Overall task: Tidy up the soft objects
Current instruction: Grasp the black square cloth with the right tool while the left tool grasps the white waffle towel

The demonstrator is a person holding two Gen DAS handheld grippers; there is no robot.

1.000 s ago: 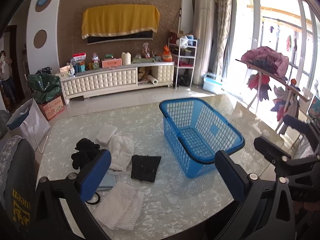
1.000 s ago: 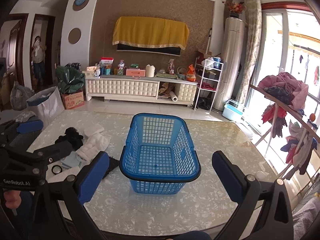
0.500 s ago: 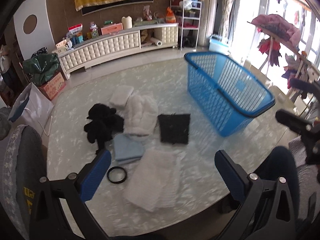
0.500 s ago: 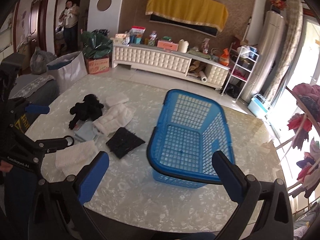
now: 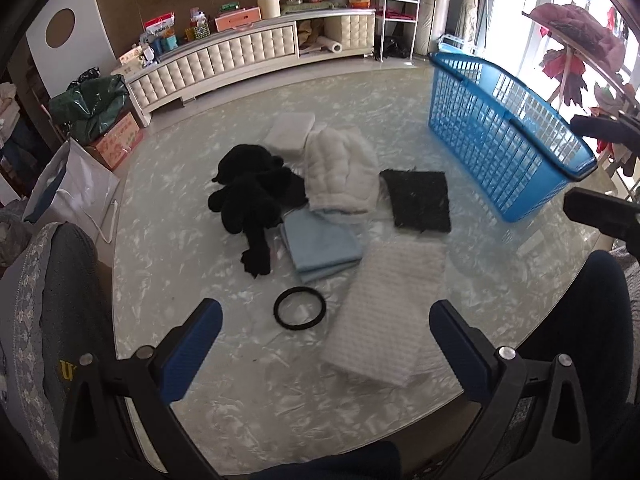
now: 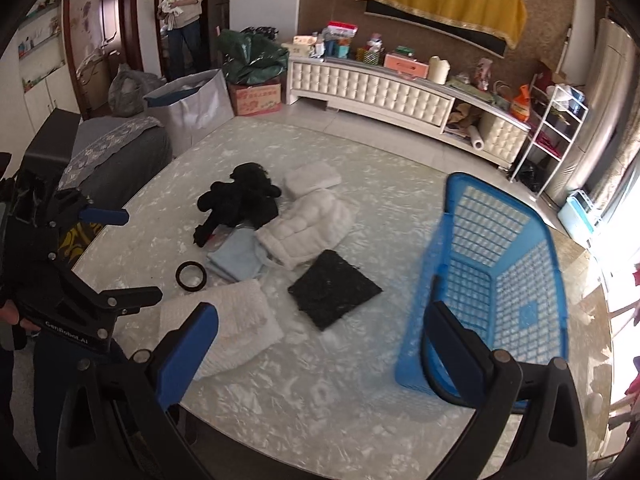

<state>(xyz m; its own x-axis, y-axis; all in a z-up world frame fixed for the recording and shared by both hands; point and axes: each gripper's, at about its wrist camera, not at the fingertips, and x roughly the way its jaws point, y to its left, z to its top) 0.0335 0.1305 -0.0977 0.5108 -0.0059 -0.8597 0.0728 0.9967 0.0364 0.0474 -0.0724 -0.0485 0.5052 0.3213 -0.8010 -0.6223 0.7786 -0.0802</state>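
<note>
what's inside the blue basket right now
Nothing shows inside the blue basket: the right wrist view shows only bare mesh floor and walls. Its nearest corner is hidden behind the right tongs' finger.

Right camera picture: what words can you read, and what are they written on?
"GenRobot.AI": white letters on the black body of the left gripper, seen in the right view.
Cardboard box: red print, too blurred to read.
Chair cover: yellow letters, cut off, unreadable.
Packets on the cabinet: too small to read.
Blue basket: no words visible.
</note>
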